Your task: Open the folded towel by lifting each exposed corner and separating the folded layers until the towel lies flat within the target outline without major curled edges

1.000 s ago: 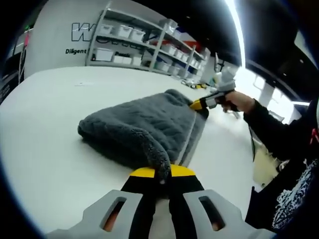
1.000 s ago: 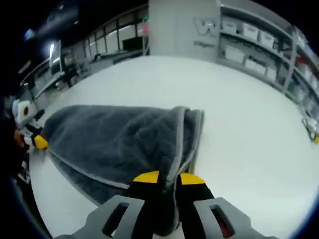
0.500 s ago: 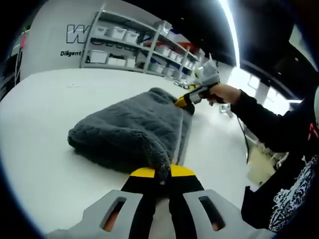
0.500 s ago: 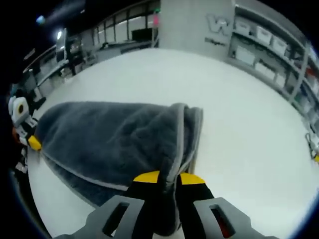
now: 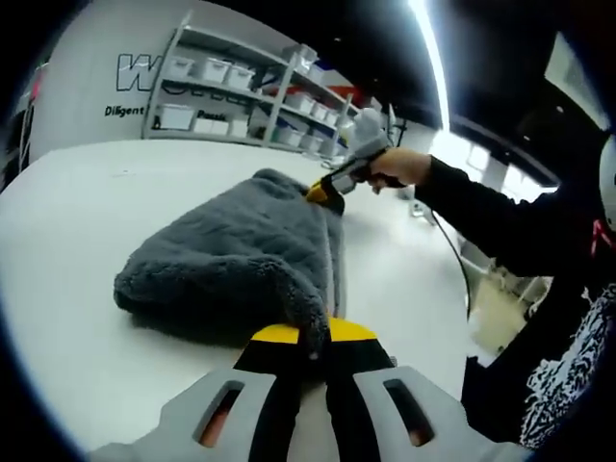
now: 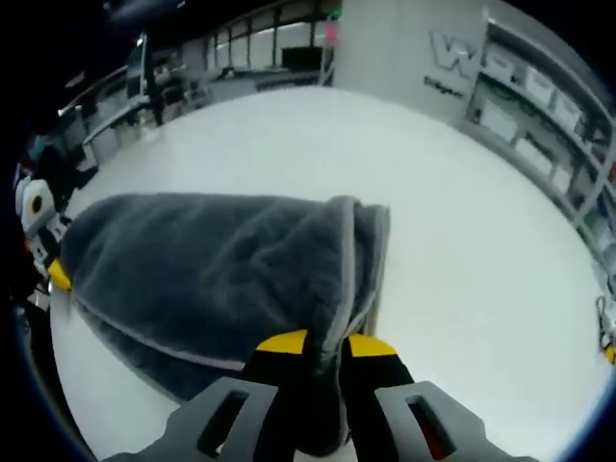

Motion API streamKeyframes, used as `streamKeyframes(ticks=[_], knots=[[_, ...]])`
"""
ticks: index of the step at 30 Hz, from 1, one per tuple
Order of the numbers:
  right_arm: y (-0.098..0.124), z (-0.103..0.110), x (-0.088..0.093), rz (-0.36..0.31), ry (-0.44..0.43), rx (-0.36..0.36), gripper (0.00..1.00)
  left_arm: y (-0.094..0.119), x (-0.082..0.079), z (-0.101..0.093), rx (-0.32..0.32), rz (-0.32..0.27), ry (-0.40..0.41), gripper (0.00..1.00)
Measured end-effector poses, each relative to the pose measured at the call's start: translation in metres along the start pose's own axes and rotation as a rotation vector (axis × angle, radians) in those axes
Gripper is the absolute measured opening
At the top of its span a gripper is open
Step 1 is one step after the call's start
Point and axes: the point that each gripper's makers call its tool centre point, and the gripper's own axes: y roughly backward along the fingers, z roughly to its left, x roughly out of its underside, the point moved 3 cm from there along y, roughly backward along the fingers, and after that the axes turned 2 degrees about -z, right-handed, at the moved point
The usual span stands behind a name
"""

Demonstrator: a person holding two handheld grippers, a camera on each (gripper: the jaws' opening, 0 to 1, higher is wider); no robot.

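Left gripper view: left gripper (image 5: 314, 339) at bottom centre, jaws pressed together, pinching a fluffy corner of the grey towel (image 5: 231, 265). Towel still folded, bulky, lying on white table (image 5: 67, 221). Long axis running from the near pinched corner away and slightly right toward the far corner. Folded edge with pale piping along the right side, rounded fluffy bulge on the left. Right gripper (image 5: 322, 192) at the far end, yellow tips closed on the far corner, held by a hand (image 5: 395, 166) with a dark sleeve (image 5: 491, 226) coming in from the right. Shelves (image 5: 241, 96) with white bins behind, against a grey wall with lettering.

Right gripper view: right gripper (image 6: 322, 348) at bottom centre, jaws pressed together, pinching the towel (image 6: 202, 265) at a piped corner. Towel stretching leftward across the table (image 6: 462, 241), long axis running from the pinched corner toward the left edge of the view. Layers stacked, pale piping marking an upper layer's edge along the near side and curving up the right end; darker lower layer showing beneath. Left gripper (image 6: 53, 269) at the far left end, yellow tip at the towel's edge; grip there too small to tell. Shelves (image 6: 539, 106) at upper right.
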Motion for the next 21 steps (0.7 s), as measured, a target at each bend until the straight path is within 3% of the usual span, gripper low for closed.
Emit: streamKeyframes(ticks=[10,21], knots=[[-0.010,0.000,-0.010,0.038,0.046,-0.026,0.09,-0.006,0.002,-0.012,0.013,-0.038,-0.088,0.05],[-0.023,0.000,-0.025,0.061,0.106,-0.047,0.09,-0.009,0.003,-0.017,0.002,-0.026,-0.078,0.05]])
